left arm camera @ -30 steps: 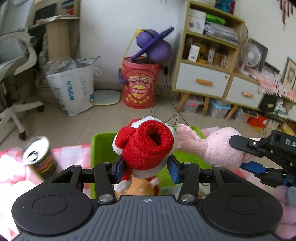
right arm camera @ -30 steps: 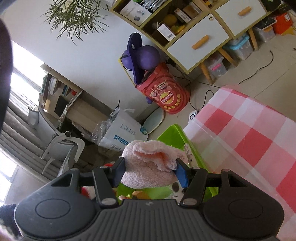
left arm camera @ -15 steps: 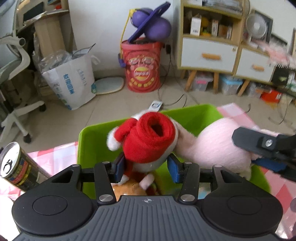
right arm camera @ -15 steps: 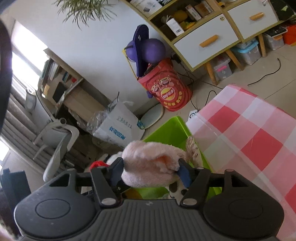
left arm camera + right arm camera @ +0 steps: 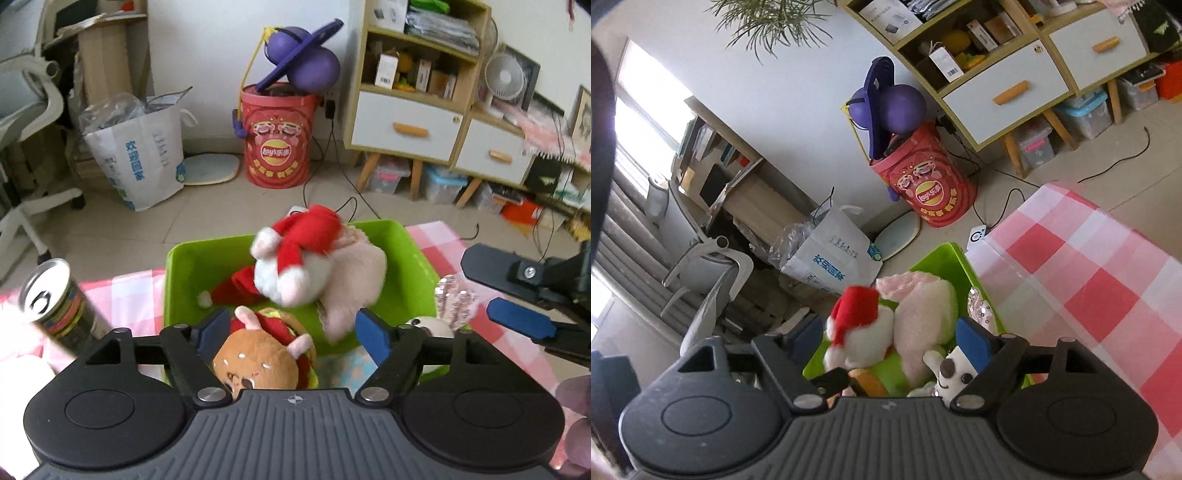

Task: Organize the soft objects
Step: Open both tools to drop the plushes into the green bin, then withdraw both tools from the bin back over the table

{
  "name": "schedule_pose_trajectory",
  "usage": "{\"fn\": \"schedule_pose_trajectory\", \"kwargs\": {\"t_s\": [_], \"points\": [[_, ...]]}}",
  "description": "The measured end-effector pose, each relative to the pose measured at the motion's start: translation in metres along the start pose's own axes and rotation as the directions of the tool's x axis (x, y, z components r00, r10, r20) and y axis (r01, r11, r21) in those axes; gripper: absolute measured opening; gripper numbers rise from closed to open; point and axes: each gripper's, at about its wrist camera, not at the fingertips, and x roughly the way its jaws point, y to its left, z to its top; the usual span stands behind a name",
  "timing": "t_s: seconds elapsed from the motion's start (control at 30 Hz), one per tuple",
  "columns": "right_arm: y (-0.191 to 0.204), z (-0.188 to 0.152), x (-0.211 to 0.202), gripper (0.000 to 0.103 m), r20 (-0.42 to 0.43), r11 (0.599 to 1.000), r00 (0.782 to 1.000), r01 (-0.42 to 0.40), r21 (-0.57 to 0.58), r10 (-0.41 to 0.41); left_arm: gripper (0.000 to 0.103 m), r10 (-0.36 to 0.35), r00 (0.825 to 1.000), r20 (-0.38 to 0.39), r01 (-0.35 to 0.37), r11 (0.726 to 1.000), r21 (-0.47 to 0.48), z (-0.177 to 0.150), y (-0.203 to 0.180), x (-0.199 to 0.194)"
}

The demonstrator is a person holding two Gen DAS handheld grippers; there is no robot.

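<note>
A green bin (image 5: 184,258) stands on the pink checked cloth. In it lie a red-and-white Santa plush (image 5: 295,251), a pink plush (image 5: 354,269) and a brown burger-like plush (image 5: 258,365). My left gripper (image 5: 291,332) is open and empty just above the bin's near side. My right gripper (image 5: 890,339) is open and empty over the same bin (image 5: 938,258); its fingers (image 5: 517,321) show at the right of the left wrist view. The Santa plush (image 5: 857,325), pink plush (image 5: 923,317) and a white dog plush (image 5: 953,373) lie below it.
A drink can (image 5: 55,299) stands on the cloth left of the bin. The checked tablecloth (image 5: 1089,280) spreads to the right. Beyond the table edge are a red Lay's barrel (image 5: 277,147), a white bag (image 5: 144,147), an office chair and a wooden shelf unit (image 5: 413,92).
Both grippers have opened. The Santa plush and the pink plush have left the fingers and dropped into the green bin.
</note>
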Motion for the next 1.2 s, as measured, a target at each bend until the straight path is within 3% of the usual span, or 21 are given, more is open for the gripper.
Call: {"fn": "schedule_pose_trajectory", "kwargs": {"t_s": [0.57,0.83,1.2], "points": [[0.024,-0.003,-0.074,0.061,-0.023,0.983,0.993,0.11,-0.148,-0.115,0.087,-0.01,0.998,0.058,0.015,0.997,-0.071,-0.036,0.026,-0.099],[0.023,-0.015,-0.106,0.064,-0.048,0.971,0.986,0.148,-0.185,-0.16,0.096,0.01,0.998,0.064,-0.005,0.996,-0.085,-0.074,0.032,-0.129],[0.029,-0.048,-0.137,0.068,-0.095,0.952,0.977,0.161,-0.259,-0.191,0.098,0.019,0.998,0.054,-0.011,0.99,-0.142,-0.127,0.037,-0.161]]}}
